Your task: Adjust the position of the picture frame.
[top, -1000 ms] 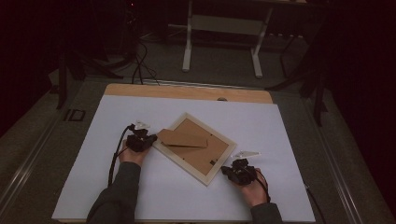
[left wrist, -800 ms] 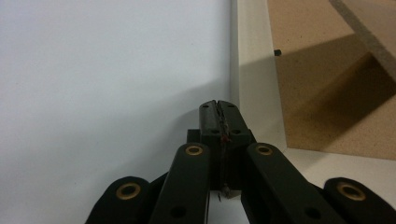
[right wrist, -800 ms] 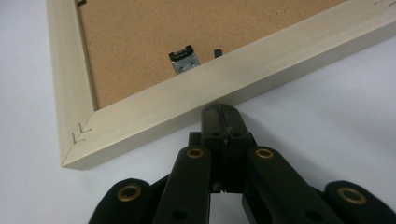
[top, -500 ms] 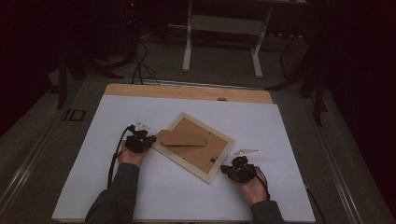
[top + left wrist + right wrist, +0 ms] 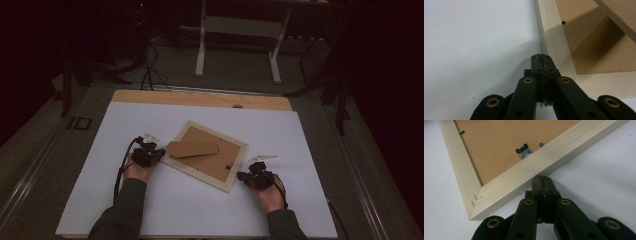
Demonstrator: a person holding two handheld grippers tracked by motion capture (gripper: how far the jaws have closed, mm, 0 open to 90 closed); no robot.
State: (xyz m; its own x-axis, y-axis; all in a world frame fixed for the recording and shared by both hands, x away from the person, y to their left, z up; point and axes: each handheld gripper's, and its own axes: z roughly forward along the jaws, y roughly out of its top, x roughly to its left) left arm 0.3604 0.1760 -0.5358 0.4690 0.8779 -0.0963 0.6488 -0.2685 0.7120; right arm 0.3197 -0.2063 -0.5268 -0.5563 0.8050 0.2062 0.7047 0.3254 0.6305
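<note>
Frame: pale wood, brown fibreboard back; both tools, left and right, closed empty.

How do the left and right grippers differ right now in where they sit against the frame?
The left gripper sits at the picture frame's left corner; the right gripper sits at its near right edge. In its own view, the left gripper's tips lie beside the corner rail, while the right's tips butt the rail near the metal hanger. Both have fingers shut, holding nothing.

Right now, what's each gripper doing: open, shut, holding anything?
Left gripper: shut, empty, tips at the picture frame edge.
Right gripper: shut, empty, tips against the frame's outer edge.
</note>
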